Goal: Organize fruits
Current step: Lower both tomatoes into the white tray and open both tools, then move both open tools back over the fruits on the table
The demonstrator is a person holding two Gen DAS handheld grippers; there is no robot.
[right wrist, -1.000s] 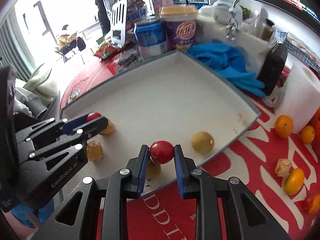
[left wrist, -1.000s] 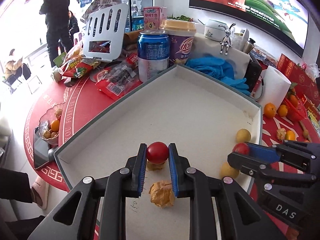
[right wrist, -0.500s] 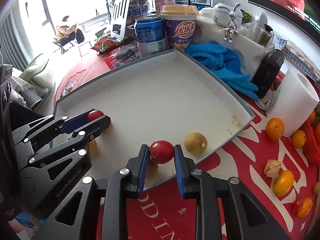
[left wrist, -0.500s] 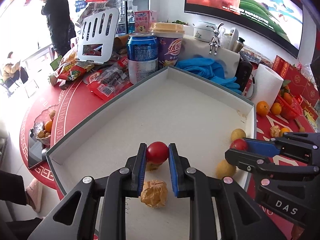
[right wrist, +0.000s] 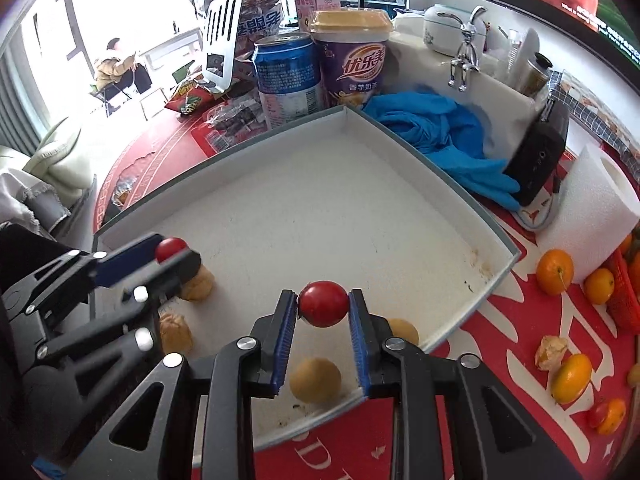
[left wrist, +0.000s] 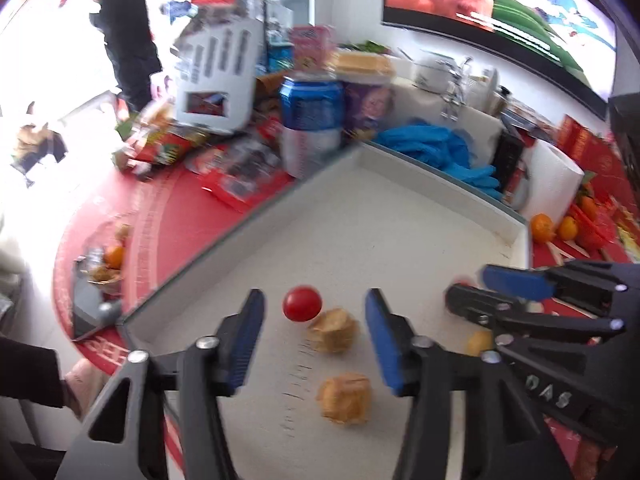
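Note:
A white tray [left wrist: 440,168] with a grey rim lies on the red table. In the left wrist view my left gripper [left wrist: 314,296] is opening. A small red tomato [left wrist: 302,304] sits loose between its jaws, touching neither pad. Beside it lie two papery husk fruits [left wrist: 334,330]. In the right wrist view my right gripper [right wrist: 322,296] hangs over the tray's near edge [right wrist: 440,176]. Its pads still touch a second red tomato [right wrist: 323,304] as the jaws begin opening. Two round yellow fruits [right wrist: 315,380] lie below it. The left gripper [right wrist: 176,249] shows at the left.
Behind the tray stand a blue can [right wrist: 288,76], a purple cup [right wrist: 352,56] and blue gloves [right wrist: 448,136]. A paper towel roll [right wrist: 592,200] and several oranges [right wrist: 554,272] lie on the red cloth at the right. A person [left wrist: 128,40] stands far back.
My left gripper has opened and let go of its tomato, which now sits free between the jaws. The right gripper keeps its tomato and has hardly moved.

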